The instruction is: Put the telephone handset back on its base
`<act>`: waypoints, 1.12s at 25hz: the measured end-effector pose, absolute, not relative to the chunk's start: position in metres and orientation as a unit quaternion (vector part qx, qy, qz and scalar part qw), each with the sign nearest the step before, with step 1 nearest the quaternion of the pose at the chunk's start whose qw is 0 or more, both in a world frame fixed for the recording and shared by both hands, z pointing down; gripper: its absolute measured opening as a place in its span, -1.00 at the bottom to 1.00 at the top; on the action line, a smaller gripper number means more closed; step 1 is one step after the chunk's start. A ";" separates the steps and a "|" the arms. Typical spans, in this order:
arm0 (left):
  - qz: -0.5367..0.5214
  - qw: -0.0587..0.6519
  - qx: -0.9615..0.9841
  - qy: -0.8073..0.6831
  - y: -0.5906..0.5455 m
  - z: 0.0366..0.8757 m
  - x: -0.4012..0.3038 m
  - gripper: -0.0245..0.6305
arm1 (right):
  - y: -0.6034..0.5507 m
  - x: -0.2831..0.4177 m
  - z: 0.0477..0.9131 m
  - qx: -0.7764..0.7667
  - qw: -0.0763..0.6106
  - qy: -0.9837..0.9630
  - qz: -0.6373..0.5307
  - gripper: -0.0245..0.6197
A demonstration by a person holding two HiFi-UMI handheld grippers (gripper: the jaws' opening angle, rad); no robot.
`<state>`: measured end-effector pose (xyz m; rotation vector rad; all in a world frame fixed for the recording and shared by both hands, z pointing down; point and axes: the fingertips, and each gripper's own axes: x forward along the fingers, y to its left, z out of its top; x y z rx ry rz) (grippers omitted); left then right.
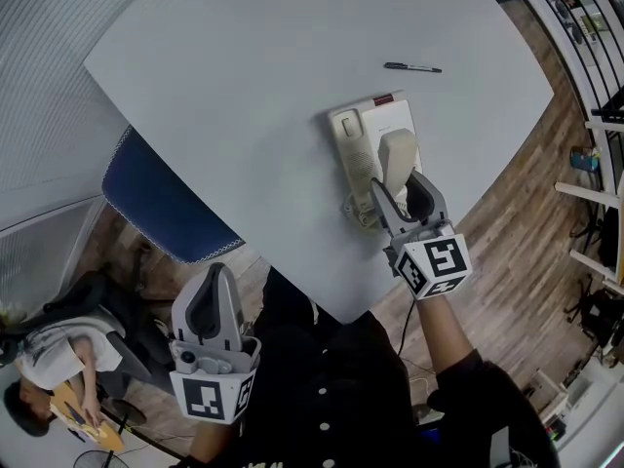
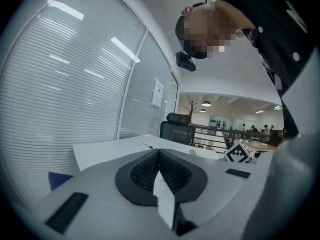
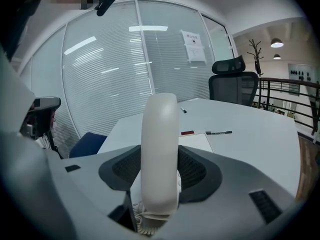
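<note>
- Right gripper (image 1: pixel 398 185): jaws clamped on the cream handset (image 3: pixel 160 149), one pad on each flank, cord end toward the camera.
- Handset hangs over the right half of the base (image 1: pixel 390 117), 12 o'clock from the gripper; contact not resolvable.
- Coiled cord (image 1: pixel 356 213) at the base's 6 o'clock end.
- Pen (image 1: pixel 412 67) at 12 o'clock, well apart.
- Table (image 1: pixel 273 86) edge just at the gripper's 6 o'clock; bare top toward 10 o'clock.
- Left gripper (image 2: pixel 159 156): jaws together, empty, off the table at 8 o'clock.

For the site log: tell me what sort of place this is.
Probably an office meeting room: a large grey table with a telephone, blind-covered glass partitions, and a black office chair.
</note>
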<state>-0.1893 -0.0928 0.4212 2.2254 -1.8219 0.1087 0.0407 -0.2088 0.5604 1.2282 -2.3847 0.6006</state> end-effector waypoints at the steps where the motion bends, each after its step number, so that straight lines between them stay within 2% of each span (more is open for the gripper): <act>1: 0.038 0.134 0.766 -0.628 -0.093 0.423 -0.190 -0.88 | -0.210 0.039 0.562 0.437 0.196 -0.851 0.215 -0.20; 28: 0.063 0.167 0.757 -0.629 -0.106 0.460 -0.205 -0.88 | -0.232 0.002 0.614 0.434 0.266 -0.829 0.230 -0.20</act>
